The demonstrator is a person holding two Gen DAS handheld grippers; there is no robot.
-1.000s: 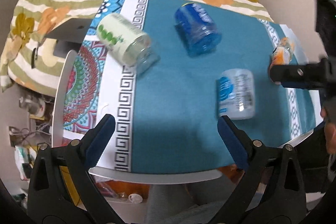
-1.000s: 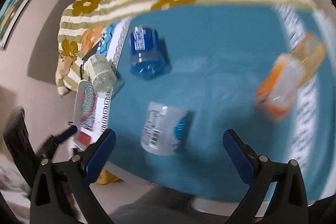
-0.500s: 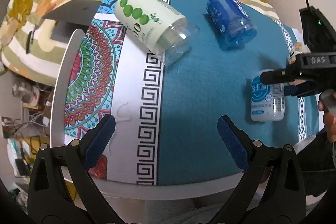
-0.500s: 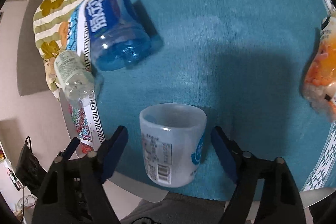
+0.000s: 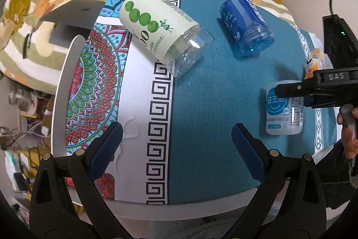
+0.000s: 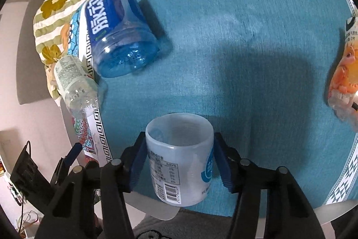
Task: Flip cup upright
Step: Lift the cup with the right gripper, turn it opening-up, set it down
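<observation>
The right gripper (image 6: 180, 160) is clamped on the white plastic cup (image 6: 179, 160), which lies on its side near the teal tablecloth's (image 6: 223, 15) edge at 6 o'clock; its pads hide the cup's flanks. The left gripper (image 5: 176, 145) hangs spread apart, holding nothing. At 3 o'clock an orange bottle (image 6: 344, 73) is cut off.

Teal tablecloth (image 5: 212, 104) with a white-and-black key border and a red-green mandala end; cups — translucent white cup (image 6: 181, 158) with blue logo, blue cup (image 5: 246, 26), pale-green cup (image 5: 161, 26) printed with green dots, orange cup (image 6: 344, 73).
</observation>
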